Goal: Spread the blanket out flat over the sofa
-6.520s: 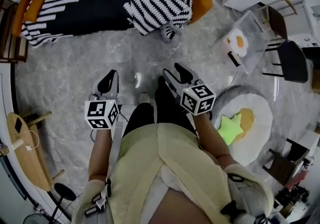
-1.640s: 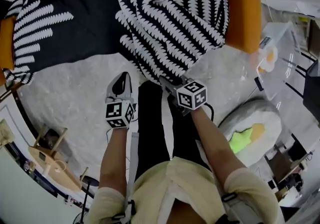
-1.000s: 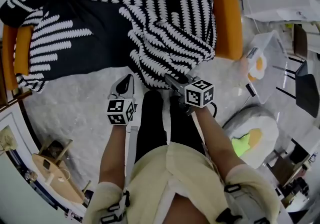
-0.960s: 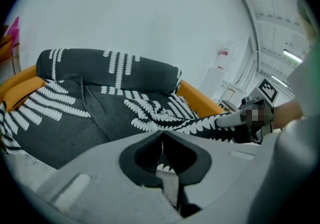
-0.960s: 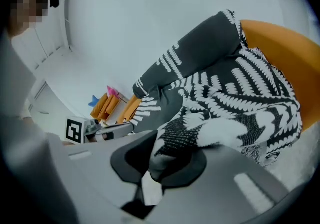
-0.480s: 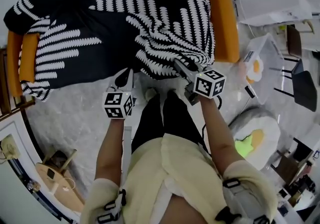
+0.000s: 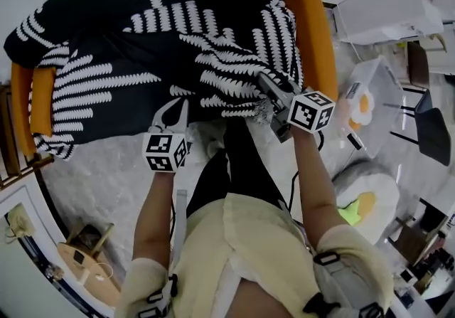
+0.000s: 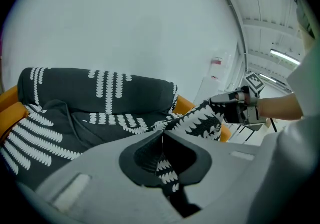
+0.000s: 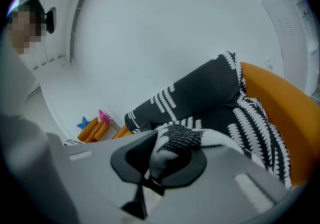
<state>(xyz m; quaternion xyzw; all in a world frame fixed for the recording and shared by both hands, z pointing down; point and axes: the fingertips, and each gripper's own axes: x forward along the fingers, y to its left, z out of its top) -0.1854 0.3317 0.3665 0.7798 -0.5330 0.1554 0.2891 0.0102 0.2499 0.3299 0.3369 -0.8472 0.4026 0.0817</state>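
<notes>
My left tongs are clenched on the front edge of the black-and-white blanket, and my right tongs grip a bunched fold of it. The blanket lies rumpled over the orange sofa, its front edge running between both tongs.

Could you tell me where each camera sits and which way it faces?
Head view: on the head, steeply down at blanket and sofa; arms, legs, left gripper, right gripper.
Left gripper view: on that gripper, toward the sofa back; jaws pinching blanket, right gripper beyond.
Right gripper view: on that gripper, along the sofa; jaws pinching blanket.
All share the blanket.
</notes>
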